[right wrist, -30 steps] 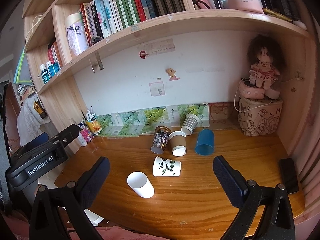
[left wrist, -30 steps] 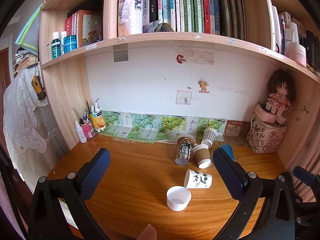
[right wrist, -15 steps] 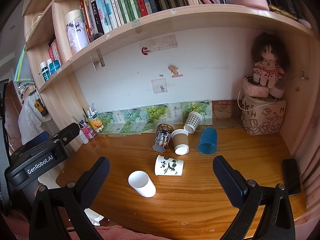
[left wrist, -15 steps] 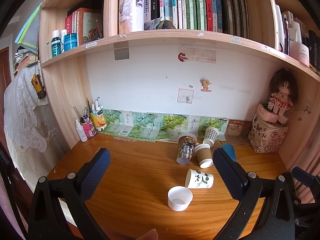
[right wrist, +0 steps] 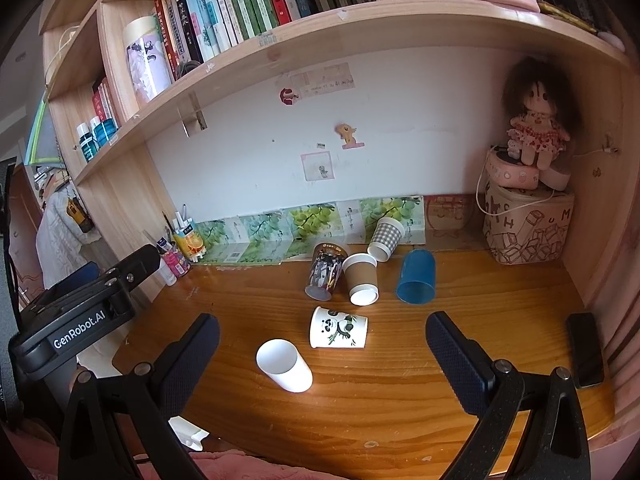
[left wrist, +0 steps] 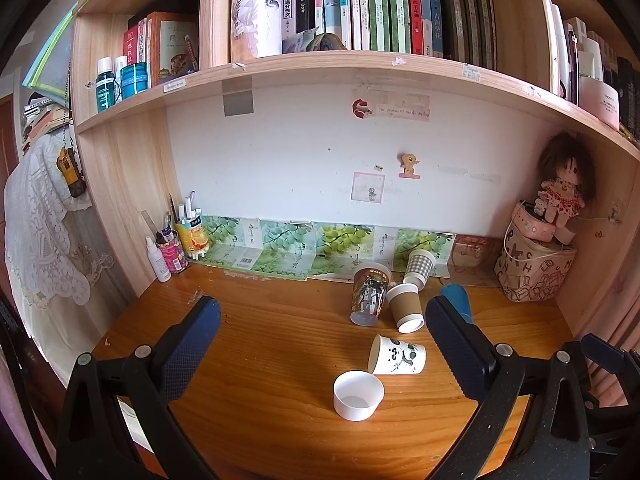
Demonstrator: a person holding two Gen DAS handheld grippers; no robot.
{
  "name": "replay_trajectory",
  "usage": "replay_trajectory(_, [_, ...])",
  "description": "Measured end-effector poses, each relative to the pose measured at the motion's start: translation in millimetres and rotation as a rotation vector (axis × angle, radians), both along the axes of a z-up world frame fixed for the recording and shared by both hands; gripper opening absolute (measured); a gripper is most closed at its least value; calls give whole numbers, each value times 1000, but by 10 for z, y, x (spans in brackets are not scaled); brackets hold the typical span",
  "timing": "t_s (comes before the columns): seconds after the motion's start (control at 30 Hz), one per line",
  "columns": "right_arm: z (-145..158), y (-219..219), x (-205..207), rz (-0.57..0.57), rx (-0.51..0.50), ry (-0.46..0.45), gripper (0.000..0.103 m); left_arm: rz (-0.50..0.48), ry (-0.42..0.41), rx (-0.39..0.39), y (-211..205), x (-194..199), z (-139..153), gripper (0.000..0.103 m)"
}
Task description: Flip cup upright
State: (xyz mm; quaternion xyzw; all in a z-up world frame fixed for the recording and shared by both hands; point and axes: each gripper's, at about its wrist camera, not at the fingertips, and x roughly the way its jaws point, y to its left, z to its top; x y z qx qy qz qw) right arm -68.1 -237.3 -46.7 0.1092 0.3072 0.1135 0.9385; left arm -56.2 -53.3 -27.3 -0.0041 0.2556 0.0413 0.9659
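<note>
Jaws: both pairs stand wide apart and hold nothing; the left gripper (left wrist: 322, 334) and right gripper (right wrist: 322, 346) hover above the near edge of the desk (right wrist: 400, 408).
Pads: dark blue rubber with a fine diamond knurl, bolted onto black plastic arms.
White cup: plain, smooth and tapered, the white cup (right wrist: 285, 365) lies on its side nearest the cameras, mouth facing the left wrist view (left wrist: 358, 395).
Panda cup: just behind the white cup and a touch right of it, the panda cup (right wrist: 338, 327) is paper with a panda and bamboo print, on its side, rim to the left.
Brown cup: farther back from the white cup, the brown cup (right wrist: 361, 279) has a kraft sleeve and white rim, toppled with its mouth toward us.
Printed cup: the printed cup (right wrist: 325, 270), a glossy dark tumbler with figures on it, lies touching the brown cup's left flank.
Checked cup: behind the brown cup, the checked cup (right wrist: 386, 237) leans against the grape-print cards (right wrist: 304, 224) at the wall.
Blue cup: translucent plastic, the blue cup (right wrist: 416, 276) lies right of the brown cup; in the left wrist view it is mostly hidden by a pad.
Desk: varnished orange wood with strong grain and a sunlit glare patch.
Far right of the white cup: a black phone (right wrist: 585, 354) lies flat, and a rag doll (right wrist: 534, 120) sits on a printed bag (right wrist: 528, 224).
Far left of the white cup: a pen pot (right wrist: 176, 258) with bottles beside it.
Overhead: a pale wood shelf (right wrist: 320, 36) packed with books.
</note>
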Motion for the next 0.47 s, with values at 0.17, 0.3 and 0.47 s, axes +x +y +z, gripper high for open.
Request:
replay_trajectory(0.17, [-6,9,11,1,1,6,103,-1,9,-3,-5,12,-7,102])
replay_trajectory(0.3, [-11,15,17,2,2,8,103,1,17,-6,-2,31,-11,102])
replay_trajectory(0.47, [-26,25,20,5,4,15,103,-3,25,-11,-4,37,-22,102])
